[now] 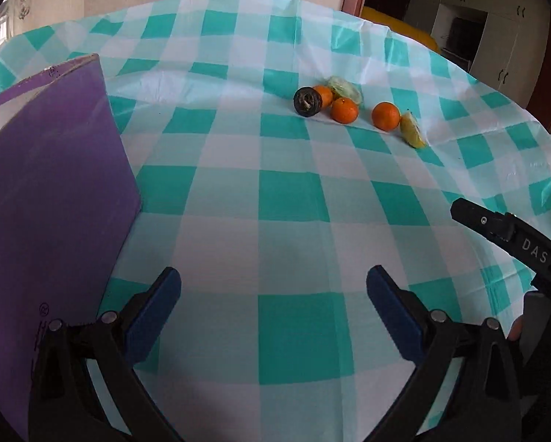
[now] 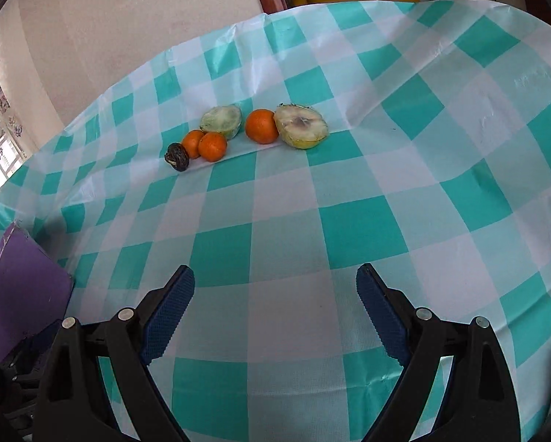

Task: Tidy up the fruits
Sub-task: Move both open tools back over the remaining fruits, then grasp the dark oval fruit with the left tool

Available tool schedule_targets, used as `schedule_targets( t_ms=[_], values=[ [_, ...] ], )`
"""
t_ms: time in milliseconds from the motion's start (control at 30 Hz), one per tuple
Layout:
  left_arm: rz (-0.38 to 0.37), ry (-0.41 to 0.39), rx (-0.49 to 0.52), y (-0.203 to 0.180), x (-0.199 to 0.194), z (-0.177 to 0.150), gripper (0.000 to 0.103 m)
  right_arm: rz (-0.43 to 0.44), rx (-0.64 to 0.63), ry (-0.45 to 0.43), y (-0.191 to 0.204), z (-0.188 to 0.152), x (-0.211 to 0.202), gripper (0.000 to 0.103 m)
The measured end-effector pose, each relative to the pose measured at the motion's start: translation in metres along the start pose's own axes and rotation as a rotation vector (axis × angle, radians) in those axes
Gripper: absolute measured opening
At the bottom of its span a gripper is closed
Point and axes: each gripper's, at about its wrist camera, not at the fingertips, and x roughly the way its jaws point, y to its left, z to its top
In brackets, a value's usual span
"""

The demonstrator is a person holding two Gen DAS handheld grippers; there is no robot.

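Both the left hand-held gripper (image 1: 273, 283) and right hand-held gripper (image 2: 275, 281) gape wide, empty, well short of the oranges (image 2: 261, 126) on the table (image 2: 367, 221).

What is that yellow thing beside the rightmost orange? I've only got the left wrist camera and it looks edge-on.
Observer: The right wrist view shows it is a yellow half of a cut fruit. Its pale cut face, dark at the core, is turned toward the camera.
Operator: And the greenish lump behind the oranges?
Observer: That is a green half, also with its pale cut face showing. It sits just behind an orange.
Operator: Is the right gripper open? I only see one finger.
Observer: Yes. The right gripper has its jaws wide apart, with nothing between them but the tablecloth.
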Motion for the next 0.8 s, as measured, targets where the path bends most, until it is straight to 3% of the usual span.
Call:
schedule_targets(
  t_ms=[300,567,800],
  values=[
    [-0.001,-0.063,0.077,-0.033,0.034,0.050,0.101,-0.028,-0.037,-0.019,-0.021,0.053,0.040,0.086],
    [-0.079,0.044,-0.034,-0.027,0.073,0.075,0.101,0.003,-0.060,0.024,-0.035,0.099,0.086,0.086],
    [-0.102,0.024,-0.053,-0.024,0.080,0.088,0.101,0.024,-0.117,0.082,-0.023,0.123,0.119,0.086]
  ],
)
